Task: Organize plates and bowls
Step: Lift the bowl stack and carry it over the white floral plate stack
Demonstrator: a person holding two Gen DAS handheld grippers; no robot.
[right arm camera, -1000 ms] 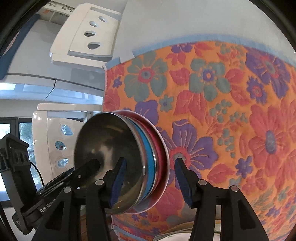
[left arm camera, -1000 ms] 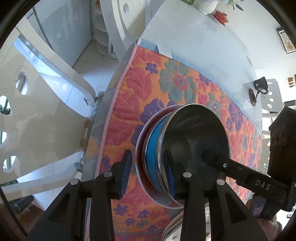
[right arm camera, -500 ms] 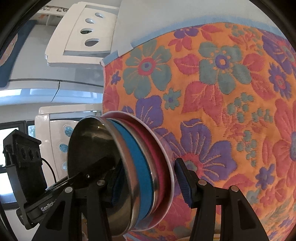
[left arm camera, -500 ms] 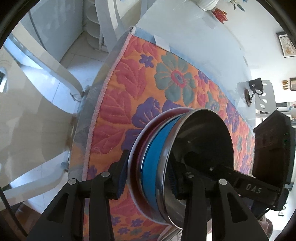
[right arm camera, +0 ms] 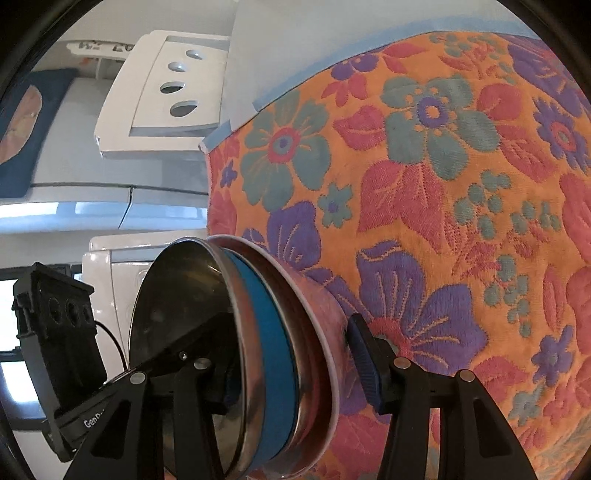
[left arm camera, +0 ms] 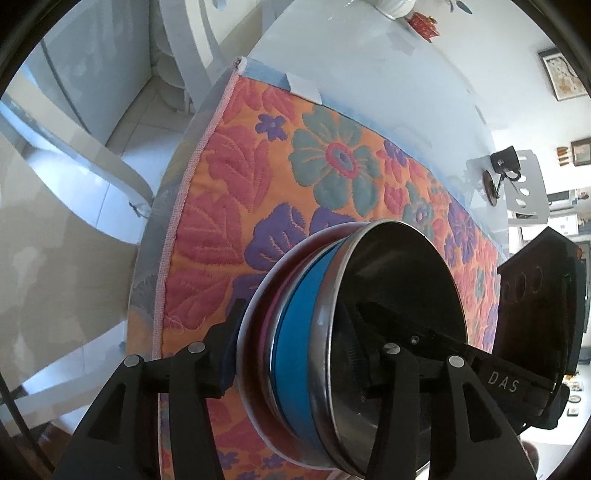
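Note:
A stack sits on the floral mat: a steel bowl [left arm camera: 402,295] on top, a blue bowl [left arm camera: 295,332] under it, and a pink plate [left arm camera: 258,325] at the bottom. My left gripper [left arm camera: 301,354] straddles the stack's near rim, one finger inside the steel bowl and one outside the plate. Its jaws are opening and the pads do not press. From the opposite side my right gripper [right arm camera: 295,369] straddles the rim of the steel bowl [right arm camera: 177,295], blue bowl [right arm camera: 269,350] and pink plate [right arm camera: 321,325]. It is open, with a small gap at the outer pad.
The floral mat [left arm camera: 229,221] covers the near part of a white table [left arm camera: 351,66], whose edge runs close on the left. White chairs [left arm camera: 92,158] stand beside it. A small black stand [left arm camera: 498,173] and a red ornament [left arm camera: 424,26] sit far off.
Both grippers have sunk closer around the stack's rim, which now fills more of each view. The left jaws have spread wider. The stack stays on the same purple flower.

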